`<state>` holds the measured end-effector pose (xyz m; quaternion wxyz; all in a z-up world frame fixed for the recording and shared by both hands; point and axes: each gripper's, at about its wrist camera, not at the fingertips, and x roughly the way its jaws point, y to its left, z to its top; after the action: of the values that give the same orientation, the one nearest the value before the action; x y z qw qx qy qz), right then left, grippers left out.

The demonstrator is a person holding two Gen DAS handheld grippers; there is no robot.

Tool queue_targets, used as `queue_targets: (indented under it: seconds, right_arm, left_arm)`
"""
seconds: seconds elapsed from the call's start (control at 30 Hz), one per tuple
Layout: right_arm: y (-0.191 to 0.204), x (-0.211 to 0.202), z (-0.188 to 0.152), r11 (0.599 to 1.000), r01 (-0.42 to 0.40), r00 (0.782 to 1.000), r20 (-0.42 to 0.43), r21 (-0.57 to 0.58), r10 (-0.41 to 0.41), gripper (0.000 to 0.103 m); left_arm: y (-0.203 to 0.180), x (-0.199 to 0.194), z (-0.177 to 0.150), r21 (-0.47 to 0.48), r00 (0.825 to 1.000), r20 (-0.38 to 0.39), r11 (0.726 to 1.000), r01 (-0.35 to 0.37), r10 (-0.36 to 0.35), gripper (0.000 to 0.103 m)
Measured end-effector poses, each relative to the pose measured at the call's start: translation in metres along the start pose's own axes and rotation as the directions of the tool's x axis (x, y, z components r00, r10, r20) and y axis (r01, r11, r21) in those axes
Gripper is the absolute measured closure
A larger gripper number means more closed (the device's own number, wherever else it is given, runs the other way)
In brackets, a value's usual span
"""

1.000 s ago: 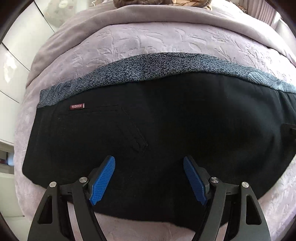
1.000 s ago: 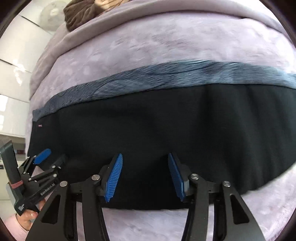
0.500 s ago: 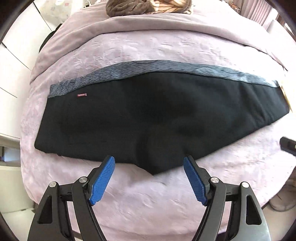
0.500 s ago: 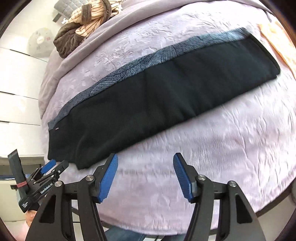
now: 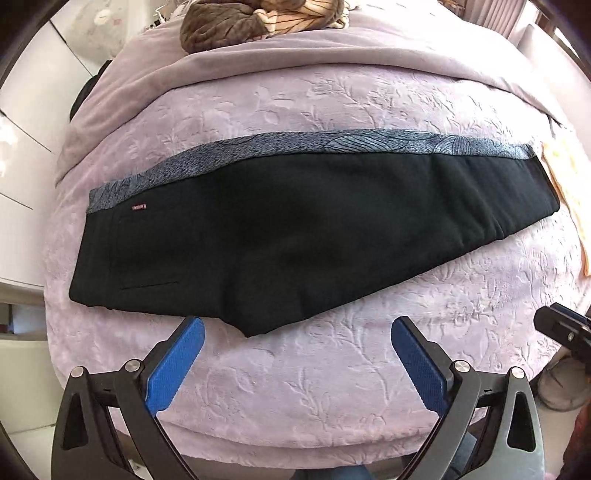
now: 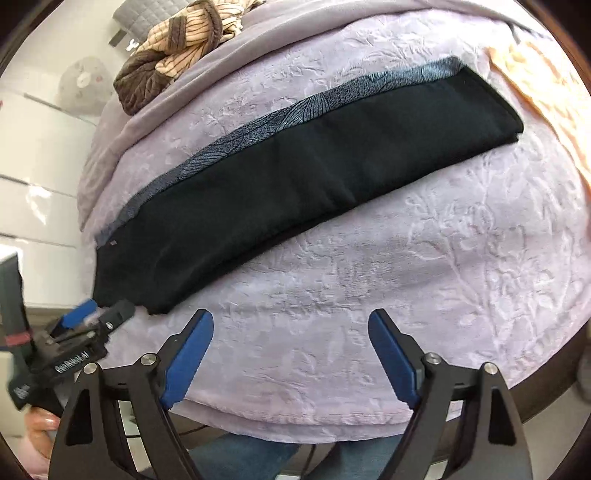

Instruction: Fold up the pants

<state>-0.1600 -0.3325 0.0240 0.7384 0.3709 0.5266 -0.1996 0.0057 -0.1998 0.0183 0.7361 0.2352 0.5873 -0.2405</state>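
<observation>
Currently both tools released: left tool (image 5: pixel 297 354) and right tool (image 6: pixel 291 341) spread wide over bare bed (image 5: pixel 332 387), holding nothing. Pants (image 5: pixel 295 236) lie lengthwise across frame centre, legs stacked. Risk, as I judge it: pinching only the top layer at the hem, dragging legs askew; plush cover may snag too.

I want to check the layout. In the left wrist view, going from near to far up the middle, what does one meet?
Left hand-held gripper → bare lilac bedspread → black pants → their grey patterned strip → folded-back blanket → brown striped garment.
</observation>
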Motion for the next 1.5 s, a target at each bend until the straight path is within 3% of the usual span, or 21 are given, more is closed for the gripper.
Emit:
queue_targets:
  seconds: [0.8,1.5]
  right_arm:
    - [-0.066,-0.012,0.027,0.996,-0.058,0.998,-0.006,0.073,0.059,0.015]
    - [-0.184,-0.04,0.078,0.992,-0.085,0.996,0.001,0.093,0.086,0.015]
  left_arm:
    - [-0.078,-0.012,0.026,0.124,0.995,0.0,0.987,-0.103,0.103,0.002]
    - [-0.183,-0.008,0.049,0.109,0.989,-0.021,0.984,-0.142,0.146,0.002]
